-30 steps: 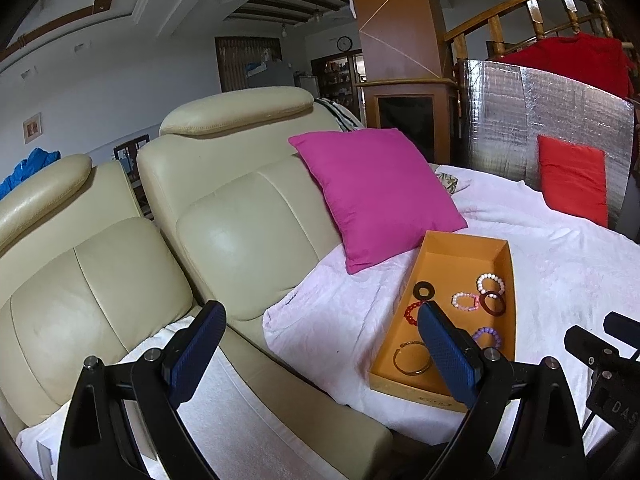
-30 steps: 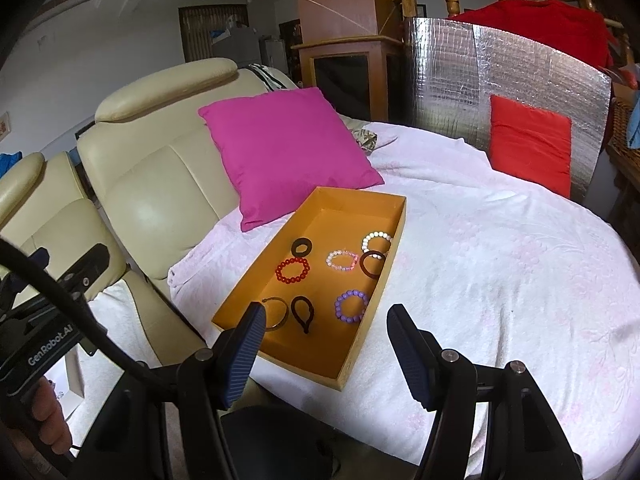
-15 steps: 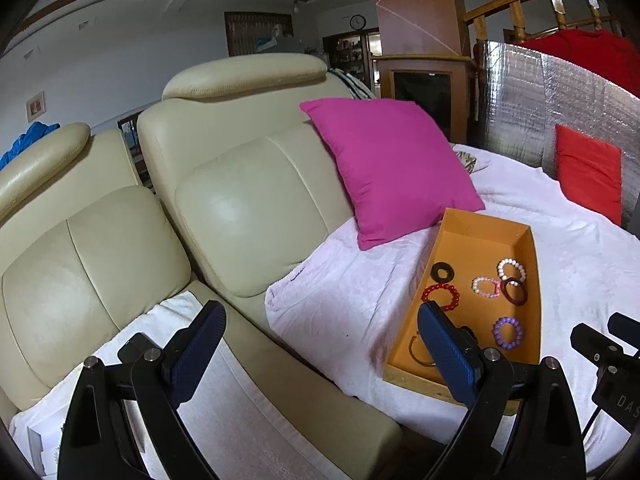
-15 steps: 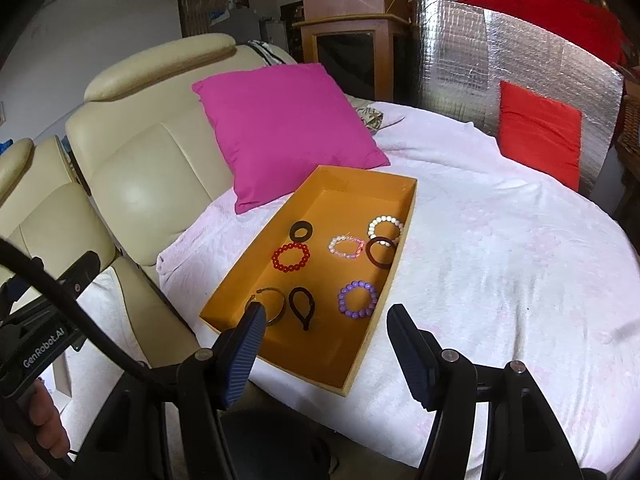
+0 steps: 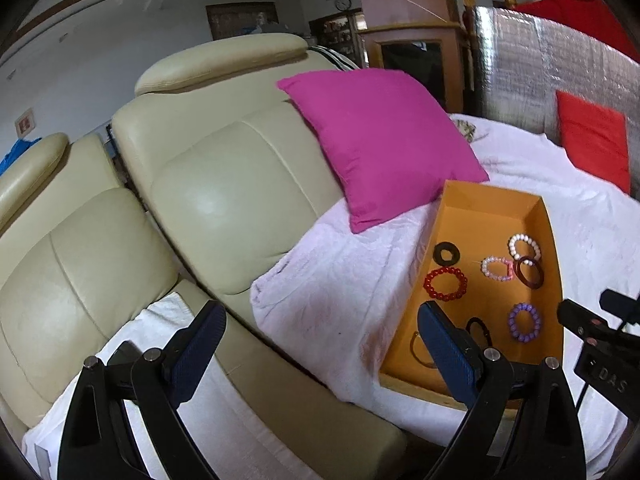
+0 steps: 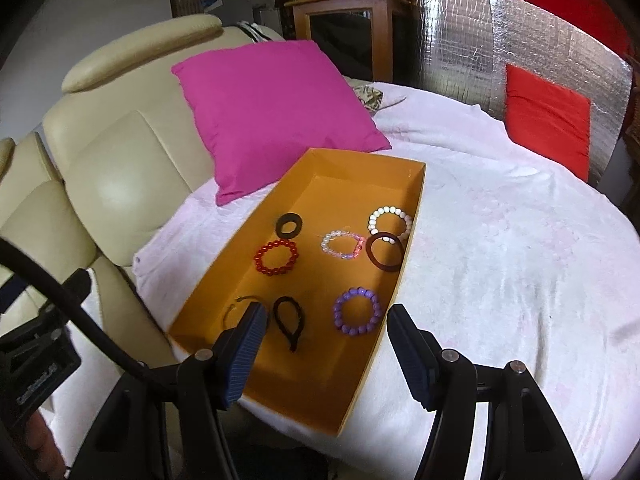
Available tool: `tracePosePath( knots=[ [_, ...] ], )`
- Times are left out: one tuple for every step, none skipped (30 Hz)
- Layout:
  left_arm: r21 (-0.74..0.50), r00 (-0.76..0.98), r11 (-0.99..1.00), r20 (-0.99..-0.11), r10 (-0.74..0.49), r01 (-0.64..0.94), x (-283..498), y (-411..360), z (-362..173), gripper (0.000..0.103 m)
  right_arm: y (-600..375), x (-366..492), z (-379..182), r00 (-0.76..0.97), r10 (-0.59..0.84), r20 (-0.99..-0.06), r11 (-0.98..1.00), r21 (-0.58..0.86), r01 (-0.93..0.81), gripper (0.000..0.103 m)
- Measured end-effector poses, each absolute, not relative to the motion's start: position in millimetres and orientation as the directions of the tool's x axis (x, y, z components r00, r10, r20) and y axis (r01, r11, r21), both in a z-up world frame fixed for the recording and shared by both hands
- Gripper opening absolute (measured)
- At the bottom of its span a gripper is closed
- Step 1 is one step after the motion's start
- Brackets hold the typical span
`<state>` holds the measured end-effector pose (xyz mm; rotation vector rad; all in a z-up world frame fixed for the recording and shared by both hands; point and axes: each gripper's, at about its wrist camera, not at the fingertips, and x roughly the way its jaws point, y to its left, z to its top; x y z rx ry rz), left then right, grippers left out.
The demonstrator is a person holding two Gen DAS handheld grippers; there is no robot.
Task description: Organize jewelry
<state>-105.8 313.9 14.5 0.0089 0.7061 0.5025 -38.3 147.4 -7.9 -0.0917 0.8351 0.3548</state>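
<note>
Nearest in the right wrist view, the right gripper (image 6: 324, 344) has its blue-padded jaws spread apart with nothing between them, poised over the near end of an orange tray (image 6: 416, 200). Its left finger covers part of a thin wire bangle (image 6: 236, 308), so only an arc of that shows. Beside the bangle lies a black hair tie (image 6: 289, 322), then a purple bead bracelet (image 6: 357, 311). Further along the tray sit a red bead bracelet (image 6: 277, 257), a clear and pink bead bracelet (image 6: 343, 245) and a dark brown bangle (image 6: 385, 251) overlapping a white bead bracelet (image 6: 390, 221); a flat black ring (image 6: 289, 225) lies furthest on the left side.

The left gripper (image 5: 320, 350) is likewise spread wide and empty, over the edge of a cream leather sofa (image 5: 224, 184); its right finger hides the tray's near left corner. The tray rests on a pale pink cloth (image 6: 500, 248). Behind it a magenta cushion (image 6: 272, 108) leans on the sofa back, and a red cushion (image 6: 548, 116) stands against a silver foil panel (image 6: 480, 28). At the lower left edge a hand (image 6: 40, 436) is mostly cut off.
</note>
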Motion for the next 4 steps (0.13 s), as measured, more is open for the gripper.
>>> tracePosePath(
  knots=[
    [0.182, 0.652, 0.887, -0.619, 0.438, -0.424, -101, 310, 13, 0.096, 146, -34, -11, 0.615, 0.275, -0.739, 0.937, 0.063, -0.344, 0.061],
    [0.194, 0.653, 0.892, -0.621, 0.434, -0.408, -94, 303, 13, 0.096, 141, -29, -12, 0.617, 0.285, -0.733, 0.937, 0.079, -0.339, 0.057],
    [0.201, 0.657, 0.898, -0.622, 0.425, -0.391, -89, 297, 14, 0.096, 133, -25, -12, 0.619, 0.298, -0.727, 0.938, 0.100, -0.333, 0.056],
    [0.205, 0.673, 0.912, -0.621, 0.401, -0.354, -81, 286, 17, 0.096, 124, -23, -11, 0.622, 0.306, -0.721, 0.938, 0.116, -0.328, 0.056]
  ],
)
